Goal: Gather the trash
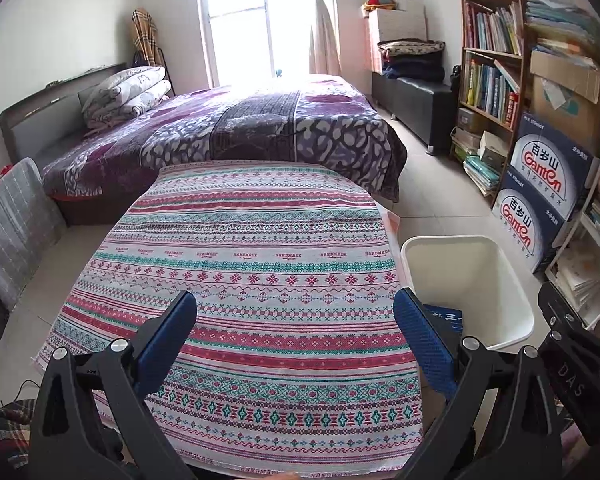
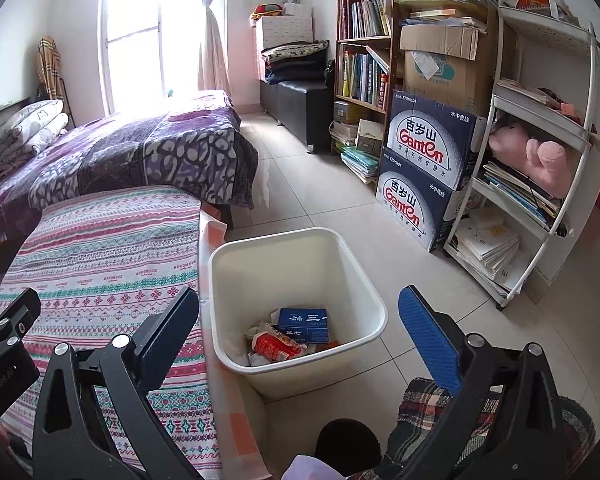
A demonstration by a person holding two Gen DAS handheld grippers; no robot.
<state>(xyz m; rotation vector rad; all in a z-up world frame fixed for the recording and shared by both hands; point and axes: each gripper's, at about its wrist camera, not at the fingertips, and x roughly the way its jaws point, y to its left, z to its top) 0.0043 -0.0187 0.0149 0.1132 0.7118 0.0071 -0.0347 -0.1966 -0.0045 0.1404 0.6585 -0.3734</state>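
Left wrist view: the left hand-held gripper [image 1: 294, 334] hangs released and empty over the bare, striped-cloth-covered counter [image 1: 244, 248]. Right wrist view: the right hand-held gripper [image 2: 300, 320], likewise released, faces the white plastic bin [image 2: 356, 264] at twelve o'clock, where the blue carton [image 2: 304, 322] and red wrapper [image 2: 274, 346] lie; a last sweep for strays looks wise.

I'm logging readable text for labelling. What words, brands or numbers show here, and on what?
"Ganten" and "百岁山": two stacked water cartons.
"570mlx24": upper carton's top edge.
"HANDMADE": repeated across the patterned tablecloth.
"三七": blue box in the white bin.
"DAS": right tongs' body, left wrist view.
Book spines, red wrapper: unreadable.
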